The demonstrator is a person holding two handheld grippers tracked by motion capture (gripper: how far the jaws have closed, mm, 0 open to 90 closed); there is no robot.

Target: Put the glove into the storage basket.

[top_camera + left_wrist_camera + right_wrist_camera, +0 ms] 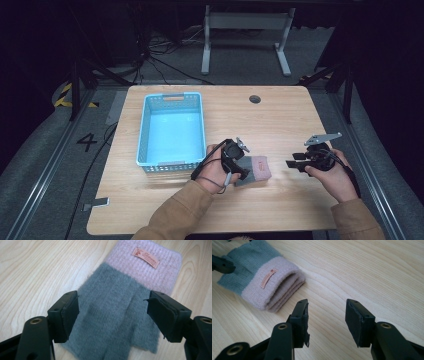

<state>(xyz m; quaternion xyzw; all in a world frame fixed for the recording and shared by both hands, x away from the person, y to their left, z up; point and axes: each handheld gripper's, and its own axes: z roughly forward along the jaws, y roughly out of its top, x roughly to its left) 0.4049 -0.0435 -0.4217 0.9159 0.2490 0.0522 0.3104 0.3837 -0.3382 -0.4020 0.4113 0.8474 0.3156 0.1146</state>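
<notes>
A: How does the left tool [112, 312] stand?

B: Spread wide, its pads on either side of the grey part of the folded glove [117, 322] without pressing on it. It hangs just over the knit, so I judge it is placed to take the glove by its grey end.

A: And the right tool [327, 321]?

B: Also wide, with nothing between the pads, only bare tabletop [374, 270] beneath. It sits apart from the glove's pink cuff, which points toward it with the folded layers showing.

A: Where does the glove lie on the table?

B: Flat near the front edge, just right of the blue basket [171, 128]. The basket's nearness suggests that is where the glove goes.
</notes>
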